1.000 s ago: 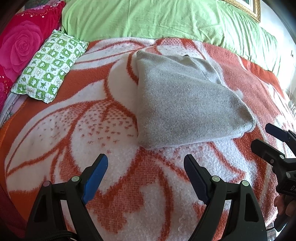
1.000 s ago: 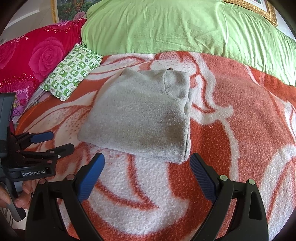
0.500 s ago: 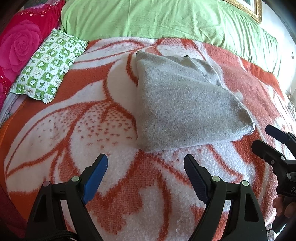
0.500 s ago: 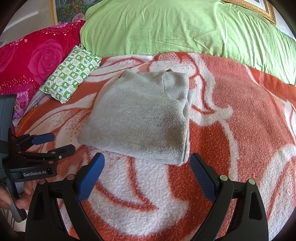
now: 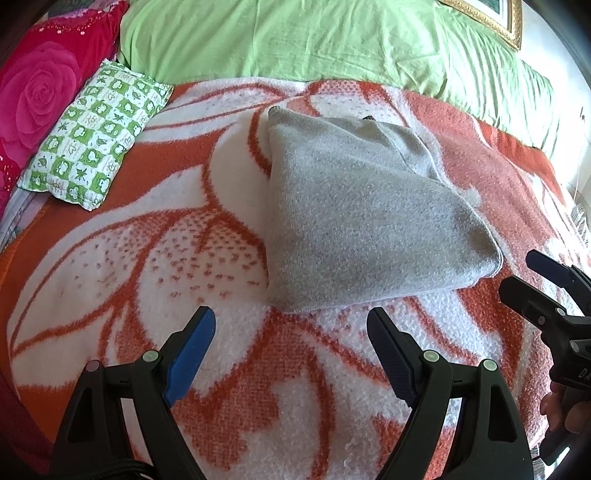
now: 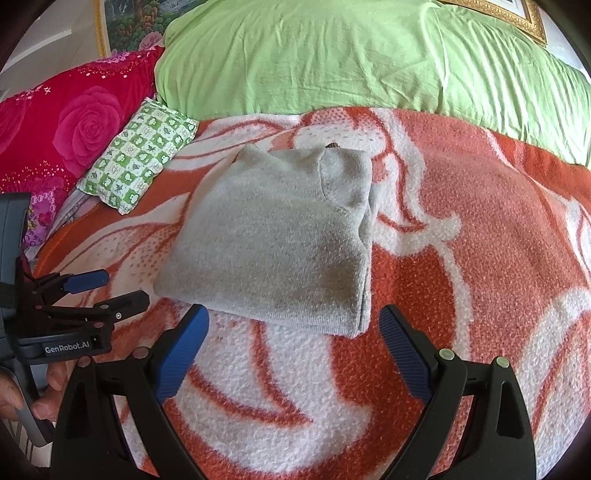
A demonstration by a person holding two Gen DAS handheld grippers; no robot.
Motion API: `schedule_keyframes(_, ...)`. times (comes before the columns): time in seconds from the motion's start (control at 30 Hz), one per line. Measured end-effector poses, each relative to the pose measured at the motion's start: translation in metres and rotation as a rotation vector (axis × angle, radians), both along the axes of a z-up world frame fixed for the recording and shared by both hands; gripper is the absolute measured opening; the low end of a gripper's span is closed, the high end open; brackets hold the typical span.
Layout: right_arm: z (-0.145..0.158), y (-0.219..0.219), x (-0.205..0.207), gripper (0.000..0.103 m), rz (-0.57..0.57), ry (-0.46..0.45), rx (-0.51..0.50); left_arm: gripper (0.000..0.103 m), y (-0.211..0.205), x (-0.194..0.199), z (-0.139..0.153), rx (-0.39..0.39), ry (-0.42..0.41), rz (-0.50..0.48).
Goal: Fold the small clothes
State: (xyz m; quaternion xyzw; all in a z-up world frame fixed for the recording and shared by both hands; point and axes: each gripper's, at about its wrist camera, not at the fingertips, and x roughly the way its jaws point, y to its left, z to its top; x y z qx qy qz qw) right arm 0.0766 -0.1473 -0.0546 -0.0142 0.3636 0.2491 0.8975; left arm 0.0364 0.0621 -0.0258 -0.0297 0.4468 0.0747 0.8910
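We count one folded grey knitted garment (image 5: 365,221) on the bed. Under it there is one fleecy orange and white blanket with a big flower pattern (image 5: 147,258). Behind the blanket we see one light green sheet (image 6: 351,59), and on the left side one small pillow with green and white checks (image 5: 96,136) and one pink-red cloth with a large rose print (image 6: 74,125). We count two gilded picture frames against the wall: one at the top right (image 6: 509,18) and one at the top left (image 6: 101,37). There are two black handheld grippers with blue finger pads, the left gripper (image 5: 291,332) and the right gripper (image 6: 293,328), and each has two fingers.
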Motion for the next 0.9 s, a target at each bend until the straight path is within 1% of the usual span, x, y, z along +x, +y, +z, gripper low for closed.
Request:
schedule_keyframes(0.37,0.001,0.0,0.003,0.093,0.003,-0.002,0.003,0.085,0.001,0.0,0.003,0.015,-0.004,0.003)
schedule_keyframes(0.57,0.006,-0.004,0.011,0.093,-0.006,0.002,0.024,0.084,0.006,0.005,0.01,0.018,-0.018,0.016)
schedule_keyframes(0.9,0.005,-0.009,0.022,0.093,-0.018,0.034,0.038,0.084,0.011,0.009,0.012,0.016,-0.013,0.046)
